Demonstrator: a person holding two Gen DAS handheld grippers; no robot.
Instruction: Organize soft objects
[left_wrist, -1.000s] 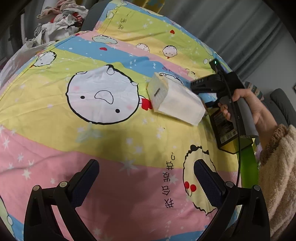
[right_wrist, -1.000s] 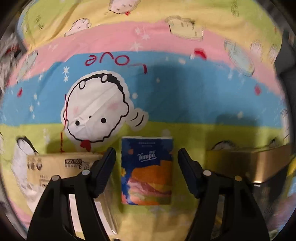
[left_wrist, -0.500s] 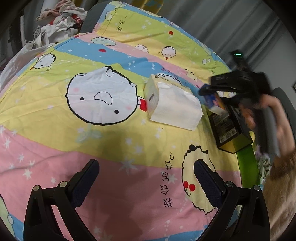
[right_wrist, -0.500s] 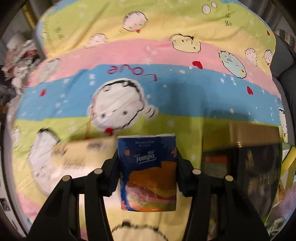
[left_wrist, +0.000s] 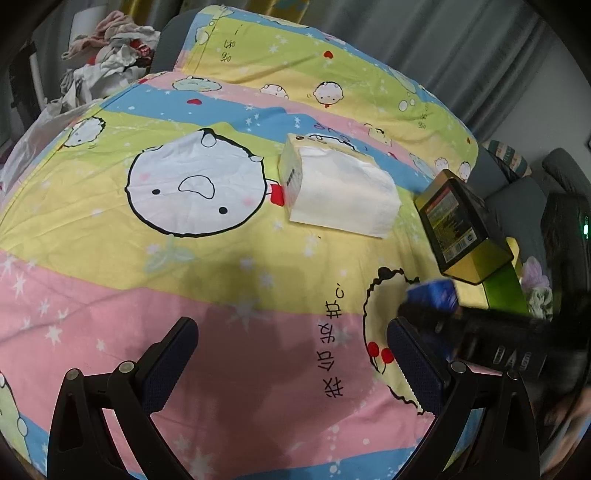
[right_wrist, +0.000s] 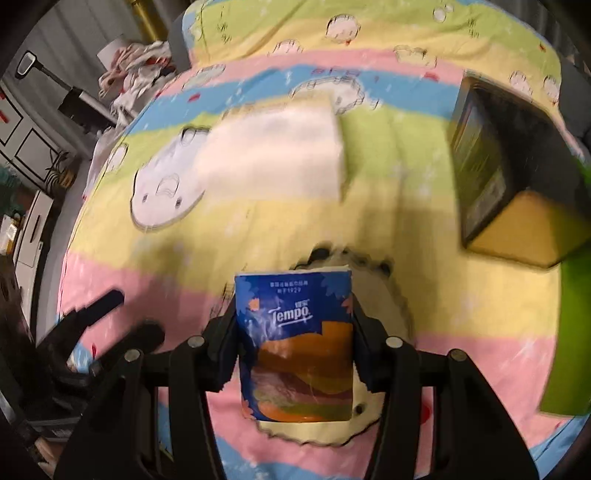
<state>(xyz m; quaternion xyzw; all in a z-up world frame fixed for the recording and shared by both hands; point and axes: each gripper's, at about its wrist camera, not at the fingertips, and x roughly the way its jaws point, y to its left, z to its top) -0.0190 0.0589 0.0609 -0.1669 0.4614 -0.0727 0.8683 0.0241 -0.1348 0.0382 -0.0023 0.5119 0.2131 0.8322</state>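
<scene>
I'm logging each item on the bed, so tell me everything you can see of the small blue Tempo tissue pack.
The Tempo tissue pack is a small, flat, soft-looking rectangle in glossy wrapping: deep blue on top with the white Tempo logo and small print, orange, purple and green bands below. It looks sealed and undented. The right gripper is shut on it, one pad pressing each long side, and it appears lifted above the striped cartoon bedsheet. In the left wrist view only a blurred blue corner shows.

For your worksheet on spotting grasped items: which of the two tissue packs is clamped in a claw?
The small blue Tempo pack, pinched between the right claw pads. The large white tissue pack lies free on the striped bedsheet.
</scene>
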